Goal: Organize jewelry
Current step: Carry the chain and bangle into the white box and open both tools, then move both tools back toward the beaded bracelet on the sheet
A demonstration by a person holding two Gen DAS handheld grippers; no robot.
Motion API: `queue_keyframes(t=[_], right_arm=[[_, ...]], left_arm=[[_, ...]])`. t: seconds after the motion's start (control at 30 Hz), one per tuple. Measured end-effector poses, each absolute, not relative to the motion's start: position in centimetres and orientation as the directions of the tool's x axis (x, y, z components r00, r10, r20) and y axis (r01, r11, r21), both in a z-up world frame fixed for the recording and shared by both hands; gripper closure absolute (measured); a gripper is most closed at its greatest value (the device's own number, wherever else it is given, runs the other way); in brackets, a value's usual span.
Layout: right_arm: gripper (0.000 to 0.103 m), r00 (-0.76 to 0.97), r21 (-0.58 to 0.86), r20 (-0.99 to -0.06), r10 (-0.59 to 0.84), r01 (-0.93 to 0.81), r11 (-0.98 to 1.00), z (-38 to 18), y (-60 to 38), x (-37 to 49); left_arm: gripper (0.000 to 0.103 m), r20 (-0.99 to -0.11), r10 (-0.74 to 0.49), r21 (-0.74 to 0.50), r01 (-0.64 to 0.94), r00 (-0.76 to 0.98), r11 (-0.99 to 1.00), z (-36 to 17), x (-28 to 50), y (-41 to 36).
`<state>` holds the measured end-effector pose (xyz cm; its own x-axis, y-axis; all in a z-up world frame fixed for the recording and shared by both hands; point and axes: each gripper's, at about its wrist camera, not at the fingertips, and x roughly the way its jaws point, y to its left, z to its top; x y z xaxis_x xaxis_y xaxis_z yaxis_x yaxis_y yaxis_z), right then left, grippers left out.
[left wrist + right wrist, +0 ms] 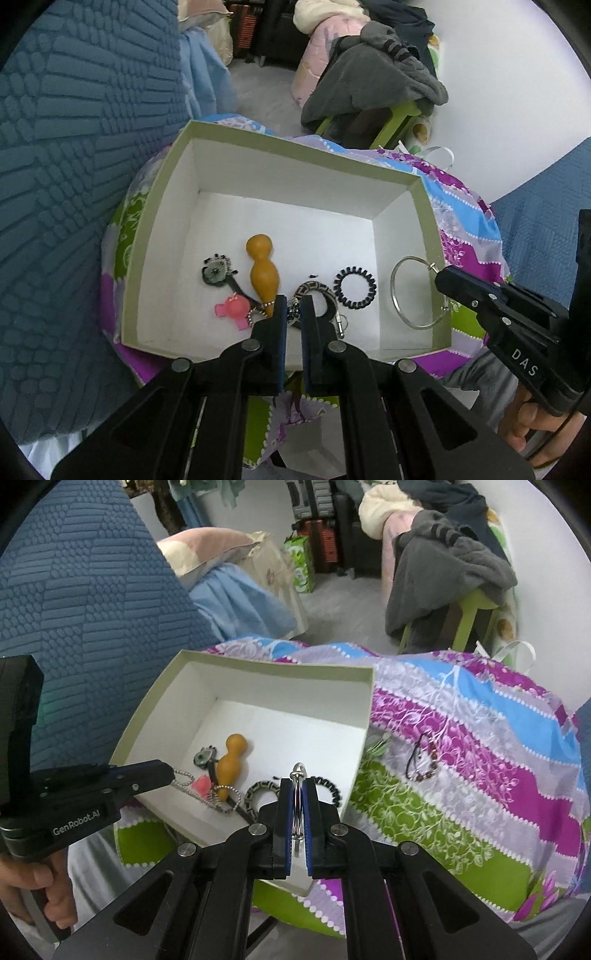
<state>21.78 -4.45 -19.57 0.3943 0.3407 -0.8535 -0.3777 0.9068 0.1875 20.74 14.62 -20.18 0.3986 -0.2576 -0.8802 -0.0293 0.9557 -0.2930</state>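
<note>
Your right claw (298,797) is closed to a narrow gap on a silver bangle (417,291). The blue pads (308,812) press the ring's wire from both sides. In the left wrist view, the bangle hangs edge-up at the right wall of the box, partly over the rim, with the right claw (441,277) gripping its upper right part.

Your left claw (294,306) is narrow, its fingers nearly parallel with a slim gap between them. In the right wrist view, a silver bead chain (192,782) runs from the tip of the left claw (168,773) down to the box floor. Whether the fingers clamp the chain cannot be told from either view.

The open box (295,147), green outside and white inside, rests on a striped floral cloth (480,768). On the box floor you find:
- an orange gourd charm (263,271), lying near the middle;
- a dark flower clip (216,271), just left of the gourd;
- a pink charm (234,308), in front of the clip;
- a patterned bangle (314,291), touching the tip of the left claw in the left wrist view;
- a black spiral hair tie (355,287), between the patterned bangle and the silver bangle.

A beaded bracelet (423,766) lies on the cloth, outside the box to its right.
</note>
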Motion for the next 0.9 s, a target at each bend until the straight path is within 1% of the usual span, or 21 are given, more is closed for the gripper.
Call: queue_keyframes(t=[0.03, 0.1, 0.13, 0.17, 0.2, 0.23, 0.27, 0.37, 0.4, 0.47, 0.7, 0.83, 0.87, 0.9], right_arm=[[0.099, 0.389, 0.197, -0.852, 0.351, -0.383, 0.902, -19.5, -4.5, 21.8], [0.095, 0.385, 0.207, -0.847, 0.367, -0.397, 0.894, -19.2, -4.6, 21.7], [0.085, 0.384, 0.215, -0.842, 0.378, -0.404, 0.889, -18.9, -4.7, 21.7], [0.077, 0.385, 0.230, -0.832, 0.399, -0.415, 0.880, -18.5, -4.8, 21.6], [0.074, 0.389, 0.236, -0.823, 0.413, -0.427, 0.873, -18.1, -5.0, 21.6], [0.072, 0.397, 0.229, -0.820, 0.413, -0.434, 0.871, -17.6, -5.1, 21.5], [0.072, 0.403, 0.223, -0.817, 0.413, -0.439, 0.870, -17.3, -5.2, 21.5], [0.071, 0.432, 0.225, -0.791, 0.433, -0.452, 0.863, -15.8, -6.2, 21.5], [0.071, 0.437, 0.228, -0.785, 0.439, -0.454, 0.861, -15.5, -6.6, 21.6], [0.070, 0.454, 0.225, -0.772, 0.445, -0.460, 0.859, -14.8, -7.6, 21.8], [0.070, 0.497, 0.209, -0.759, 0.420, -0.425, 0.881, -14.8, -12.7, 23.7], [0.070, 0.494, 0.223, -0.768, 0.409, -0.392, 0.892, -16.9, -16.2, 25.6], [0.070, 0.488, 0.229, -0.771, 0.409, -0.386, 0.894, -17.5, -16.8, 26.1], [0.070, 0.479, 0.237, -0.777, 0.409, -0.379, 0.895, -18.3, -17.5, 26.5]], left_arm=[[0.096, -0.881, -0.254, -0.290, -0.033, 0.399, 0.956, -20.1, 20.7, 14.6], [0.095, -0.883, -0.246, -0.285, -0.041, 0.399, 0.958, -19.9, 20.6, 14.7], [0.093, -0.883, -0.246, -0.286, -0.044, 0.400, 0.957, -19.8, 20.6, 14.6], [0.084, -0.879, -0.250, -0.291, -0.044, 0.406, 0.956, -19.6, 20.5, 14.5], [0.073, -0.876, -0.245, -0.289, -0.046, 0.416, 0.956, -19.4, 20.4, 14.3], [0.068, -0.874, -0.235, -0.283, -0.051, 0.425, 0.958, -19.1, 20.3, 14.1], [0.061, -0.872, -0.227, -0.277, -0.056, 0.434, 0.959, -18.8, 20.2, 14.0], [0.058, -0.862, -0.230, -0.291, -0.068, 0.452, 0.954, -18.1, 19.9, 13.6], [0.053, -0.861, -0.225, -0.289, -0.075, 0.455, 0.954, -18.0, 19.9, 13.4], [0.047, -0.852, -0.220, -0.295, -0.087, 0.476, 0.951, -17.5, 19.7, 13.1], [0.047, -0.812, -0.238, -0.336, -0.093, 0.533, 0.937, -16.3, 19.7, 10.8], [0.047, -0.784, -0.261, -0.371, -0.088, 0.563, 0.925, -16.0, 19.7, 9.0], [0.052, -0.778, -0.268, -0.381, -0.086, 0.568, 0.921, -16.1, 19.7, 8.4], [0.059, -0.776, -0.272, -0.384, -0.084, 0.569, 0.920, -16.1, 19.8, 7.9]])
